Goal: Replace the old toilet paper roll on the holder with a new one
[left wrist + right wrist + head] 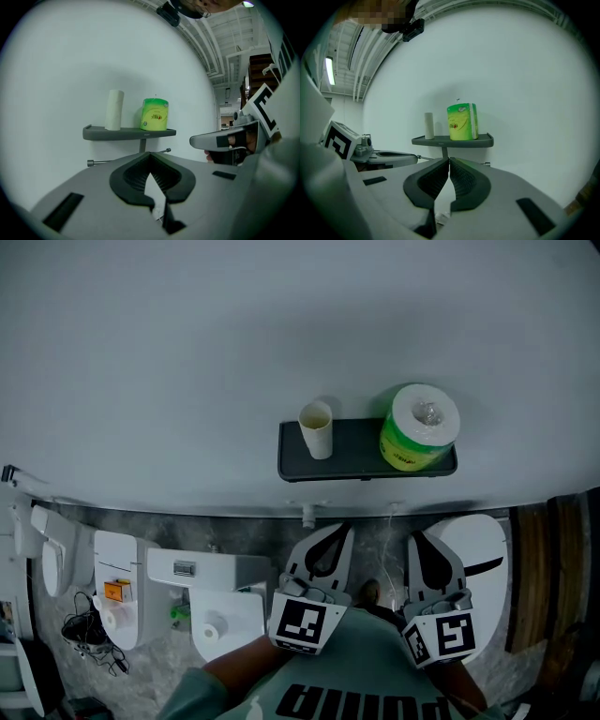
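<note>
A dark grey wall shelf (358, 454) holds a pale paper tube (316, 429) standing up at its left end. A new toilet paper roll in green wrap (419, 427) stands at its right end. A thin metal bar (101, 161) runs just under the shelf. The left gripper (343, 530) and the right gripper (418, 537) are below the shelf, side by side. Each has its jaws pressed together with nothing between them.

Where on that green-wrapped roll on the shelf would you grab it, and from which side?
Probably grip the green-wrapped roll across its curved sides, mid-height, coming level from the front: it stands upright on the shelf, wall behind it, the pale tube standing apart beside it, so both flanks are free.
</note>
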Motion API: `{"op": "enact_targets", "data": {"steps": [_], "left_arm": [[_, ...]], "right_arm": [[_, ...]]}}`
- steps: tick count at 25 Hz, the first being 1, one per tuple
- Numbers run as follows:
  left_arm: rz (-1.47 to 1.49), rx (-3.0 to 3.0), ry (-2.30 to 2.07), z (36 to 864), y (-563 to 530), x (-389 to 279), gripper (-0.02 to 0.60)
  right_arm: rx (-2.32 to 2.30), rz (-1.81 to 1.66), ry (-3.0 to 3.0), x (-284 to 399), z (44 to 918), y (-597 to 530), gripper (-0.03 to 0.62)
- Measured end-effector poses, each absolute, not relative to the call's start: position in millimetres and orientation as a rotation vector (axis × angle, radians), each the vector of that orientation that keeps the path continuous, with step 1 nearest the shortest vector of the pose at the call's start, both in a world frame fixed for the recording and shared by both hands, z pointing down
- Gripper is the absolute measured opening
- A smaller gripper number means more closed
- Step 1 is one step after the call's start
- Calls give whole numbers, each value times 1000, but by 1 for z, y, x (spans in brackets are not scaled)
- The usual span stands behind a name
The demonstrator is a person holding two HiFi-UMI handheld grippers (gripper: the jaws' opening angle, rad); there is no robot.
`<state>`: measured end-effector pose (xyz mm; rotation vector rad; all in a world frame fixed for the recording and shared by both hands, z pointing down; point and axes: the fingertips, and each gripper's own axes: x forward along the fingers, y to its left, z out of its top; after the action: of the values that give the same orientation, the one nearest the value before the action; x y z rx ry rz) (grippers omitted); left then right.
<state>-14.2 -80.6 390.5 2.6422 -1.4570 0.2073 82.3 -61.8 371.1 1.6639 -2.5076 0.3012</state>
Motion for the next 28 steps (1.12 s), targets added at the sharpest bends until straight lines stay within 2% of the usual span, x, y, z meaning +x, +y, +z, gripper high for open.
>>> {"op": "enact_targets", "data": {"steps": [28], "left_arm": [[248,2666,-1451,392,-76,-11,4]], "right_arm": [[1652,278,-2521,79,370,-65,12]]}}
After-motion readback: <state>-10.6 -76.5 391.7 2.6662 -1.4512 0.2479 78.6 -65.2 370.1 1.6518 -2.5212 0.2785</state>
